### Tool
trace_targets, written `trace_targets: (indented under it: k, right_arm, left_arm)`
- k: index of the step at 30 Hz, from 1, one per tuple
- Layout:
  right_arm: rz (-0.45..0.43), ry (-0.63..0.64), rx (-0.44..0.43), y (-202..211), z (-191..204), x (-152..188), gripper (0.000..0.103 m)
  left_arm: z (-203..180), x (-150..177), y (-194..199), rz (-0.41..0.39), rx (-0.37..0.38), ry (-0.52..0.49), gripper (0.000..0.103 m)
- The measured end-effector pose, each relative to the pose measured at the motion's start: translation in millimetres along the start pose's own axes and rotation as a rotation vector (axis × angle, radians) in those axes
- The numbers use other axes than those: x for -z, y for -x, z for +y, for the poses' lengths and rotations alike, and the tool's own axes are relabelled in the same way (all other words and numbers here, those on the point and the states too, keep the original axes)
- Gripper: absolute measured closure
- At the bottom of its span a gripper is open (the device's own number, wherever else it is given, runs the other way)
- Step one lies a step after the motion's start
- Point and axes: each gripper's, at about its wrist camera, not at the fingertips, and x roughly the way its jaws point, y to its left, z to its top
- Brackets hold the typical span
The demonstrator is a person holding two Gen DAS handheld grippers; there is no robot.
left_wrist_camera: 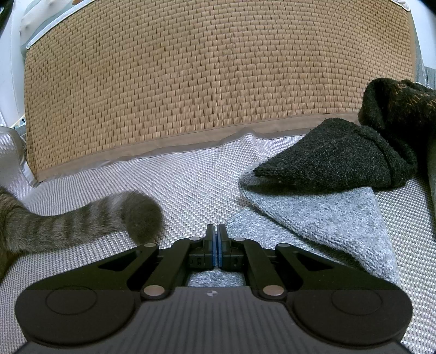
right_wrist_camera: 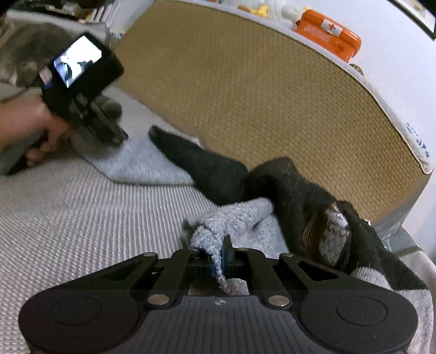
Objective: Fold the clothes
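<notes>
Sweater (right_wrist_camera: 223,174) in grey and black spread on woven bedcover (left_wrist_camera: 169,179), left gripper (left_wrist_camera: 217,239) clamped on its grey edge, right gripper (right_wrist_camera: 223,254) pinching a bunched grey fold, cat's tail (left_wrist_camera: 109,217) alongside.

A lived-in home, most likely a bedroom, is shown. Ahead of both tongs a woven rattan mat (left_wrist_camera: 212,76) is laid over a pale textured cover (left_wrist_camera: 177,185), and a striped cat's tail (left_wrist_camera: 90,220) is stretched out just left of the left tongs. Far ahead and right of the right tongs, an orange first-aid box (right_wrist_camera: 328,34) and soft toys (right_wrist_camera: 261,9) are kept along the white wall.
</notes>
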Motion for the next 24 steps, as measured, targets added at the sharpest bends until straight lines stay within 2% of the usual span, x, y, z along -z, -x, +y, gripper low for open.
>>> trace_targets:
  k: [6, 9, 16, 24]
  right_arm:
    - [0.096, 0.021, 0.013, -18.0, 8.3, 6.1, 0.098]
    - [0.095, 0.12, 0.083, -18.7, 27.9, 9.1, 0.098]
    - [0.094, 0.169, 0.124, -15.6, 37.4, 16.7, 0.097]
    - [0.088, 0.145, 0.109, -19.8, 34.3, 17.3, 0.097]
  left_arm:
    - [-1.0, -0.2, 0.2, 0.001, -0.002, -0.001, 0.101]
    - [-0.7, -0.4, 0.3, 0.0, 0.0, 0.004, 0.101]
    - [0.6, -1.1, 0.0, 0.005, 0.005, 0.01, 0.101]
    - [0.1, -0.5, 0.2, 0.009, -0.002, 0.001, 0.101]
